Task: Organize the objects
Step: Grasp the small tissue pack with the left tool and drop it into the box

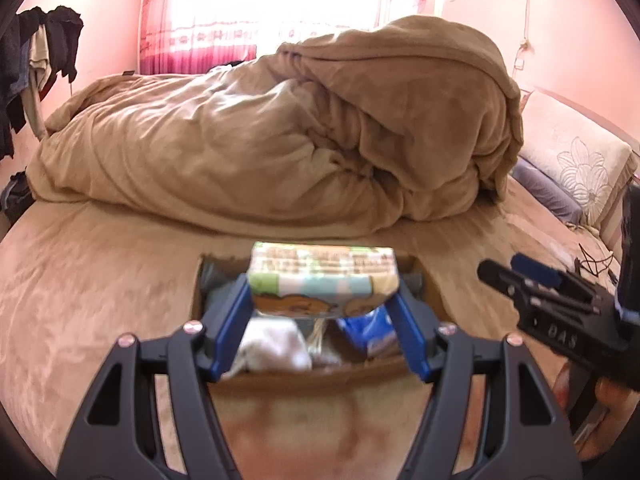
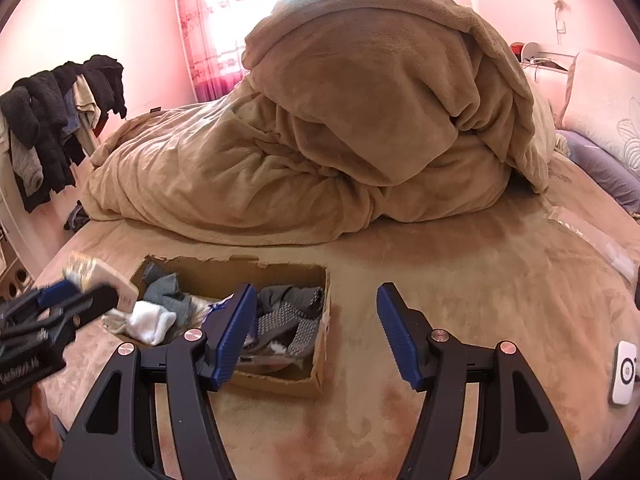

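One pack in play: left claw [image 1: 320, 300] grips tissue pack [image 1: 322, 278] over cardboard box [image 2: 316, 380] at 12 o'clock. Right claw [image 2: 316, 328] gapes empty. Socks [image 2: 154, 322] already boxed. Pack not yet in; white device [image 2: 623, 372] at 3 o'clock possibly left on bed [image 2: 460, 320].

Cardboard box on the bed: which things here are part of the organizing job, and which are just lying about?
In the job:
- cardboard box
- tissue pack, clamped in the left gripper above the box
- white socks, grey socks and blue packet inside the box
- right gripper, open

Lying about:
- tan duvet
- clothes on the rack
- floral pillow
- white device
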`<state>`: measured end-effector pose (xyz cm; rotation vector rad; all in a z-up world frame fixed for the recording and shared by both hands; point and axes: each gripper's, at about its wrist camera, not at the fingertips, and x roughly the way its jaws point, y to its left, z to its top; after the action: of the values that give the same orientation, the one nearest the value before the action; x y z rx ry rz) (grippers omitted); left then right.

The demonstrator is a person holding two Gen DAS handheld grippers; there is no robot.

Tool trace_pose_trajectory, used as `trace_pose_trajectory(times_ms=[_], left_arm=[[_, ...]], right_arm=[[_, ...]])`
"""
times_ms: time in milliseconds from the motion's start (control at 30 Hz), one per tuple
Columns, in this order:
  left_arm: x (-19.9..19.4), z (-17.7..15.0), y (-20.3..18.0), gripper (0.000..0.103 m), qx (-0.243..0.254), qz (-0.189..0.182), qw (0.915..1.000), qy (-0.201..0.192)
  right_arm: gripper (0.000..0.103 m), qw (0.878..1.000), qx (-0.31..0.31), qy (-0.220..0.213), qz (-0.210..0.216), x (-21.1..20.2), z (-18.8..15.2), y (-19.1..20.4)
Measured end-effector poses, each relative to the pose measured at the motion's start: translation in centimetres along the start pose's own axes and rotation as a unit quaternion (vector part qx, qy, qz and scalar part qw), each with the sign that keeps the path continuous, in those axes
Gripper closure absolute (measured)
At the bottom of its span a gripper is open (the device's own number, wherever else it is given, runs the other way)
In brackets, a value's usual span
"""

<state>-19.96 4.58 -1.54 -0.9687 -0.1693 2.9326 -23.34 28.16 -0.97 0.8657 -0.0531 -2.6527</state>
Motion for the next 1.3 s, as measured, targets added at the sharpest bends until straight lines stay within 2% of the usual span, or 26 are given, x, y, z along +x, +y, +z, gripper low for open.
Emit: trace_pose_trajectory(times_ms=[233, 500, 700, 800, 967, 1033, 1067, 1300], left_arm=[[4.7, 1.3, -0.2, 0.036, -0.001, -0.009, 0.9997, 0.024], [11.1, 0.8, -0.2, 0.036, -0.007, -0.014, 0.9972, 0.073], [14.0, -0.1, 0.0, 0.035, -0.022, -0.012, 0.9933, 0.113], [13.9, -0.4, -0.1, 0.034, -0.026, -0.012, 0.9925, 0.119], [12.0, -0.1, -0.2, 0.030, -0.017, -0.009, 0.9944, 0.103], [10.8, 0.1, -0.4, 0.022, -0.012, -0.006, 0.9954, 0.094], [10.1, 0.2, -0.5, 0.021, -0.010, -0.008, 0.9959, 0.090], [5.6, -0.3, -1.1, 0.020, 0.001, 0.001, 0.9977, 0.068]], right_arm=[[0.037, 1.000, 0.021, 0.013, -0.001, 2.0, 0.6, -1.2], [0.037, 0.999, 0.024, 0.035, 0.009, 4.4, 1.0, -1.5], [0.037, 0.999, 0.018, 0.044, 0.015, 4.9, 0.8, -1.4], [0.037, 0.999, 0.018, 0.047, 0.014, 5.1, 0.8, -1.5], [0.037, 0.999, 0.023, 0.047, 0.011, 5.1, 0.8, -1.6], [0.037, 0.999, 0.025, 0.044, 0.010, 4.7, 0.8, -1.5], [0.037, 0.999, 0.025, 0.042, 0.010, 4.5, 0.8, -1.5], [0.037, 0.999, 0.025, 0.027, 0.013, 1.9, 0.8, -1.1]])
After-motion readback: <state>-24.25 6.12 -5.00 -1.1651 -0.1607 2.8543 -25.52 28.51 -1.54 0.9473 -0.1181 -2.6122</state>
